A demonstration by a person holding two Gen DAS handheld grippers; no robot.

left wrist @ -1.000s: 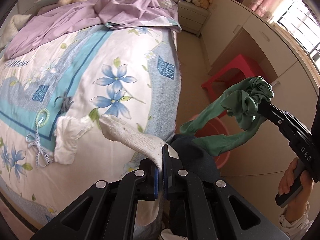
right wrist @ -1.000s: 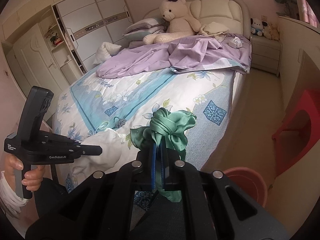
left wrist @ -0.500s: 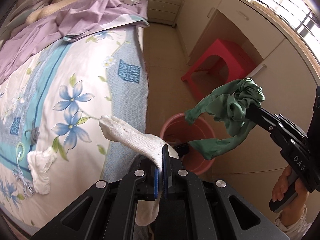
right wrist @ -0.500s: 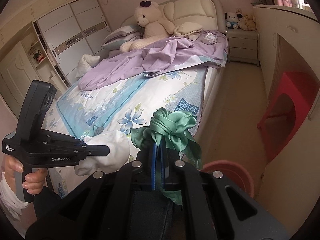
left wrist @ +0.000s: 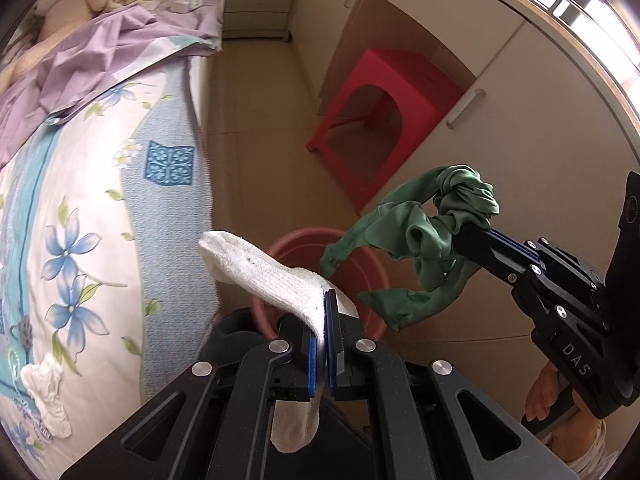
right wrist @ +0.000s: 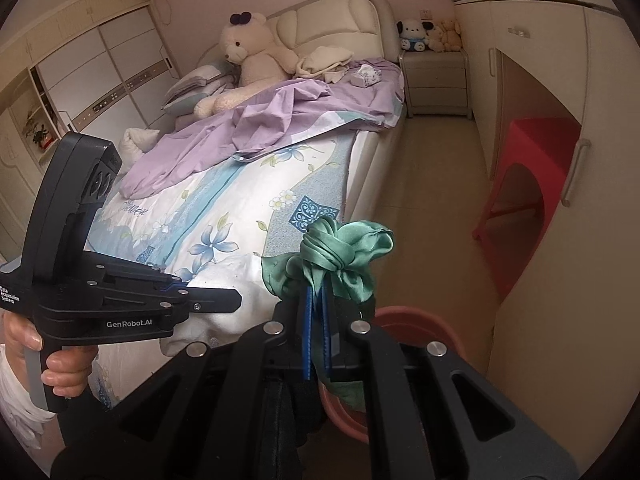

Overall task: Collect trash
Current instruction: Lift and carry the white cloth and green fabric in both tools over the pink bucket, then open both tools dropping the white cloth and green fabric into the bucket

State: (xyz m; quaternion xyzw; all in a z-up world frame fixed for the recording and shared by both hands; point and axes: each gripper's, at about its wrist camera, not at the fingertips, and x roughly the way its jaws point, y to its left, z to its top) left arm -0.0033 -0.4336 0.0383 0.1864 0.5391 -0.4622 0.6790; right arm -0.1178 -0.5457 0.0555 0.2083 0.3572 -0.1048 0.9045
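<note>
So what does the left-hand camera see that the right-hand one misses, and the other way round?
Only the left wrist view shows the white knitted sock clamped in the left gripper, and a crumpled white cloth lying on the floral bedspread.

Only the right wrist view shows the cream teddy bear against the padded headboard and the white sliding wardrobe.

Both show the knotted green silky cloth held in the right gripper, the pink plastic bucket beneath, and the red plastic stool.

bucket (left wrist: 320,248) on floor between bed (left wrist: 100,200) and stool (left wrist: 384,120).
</note>
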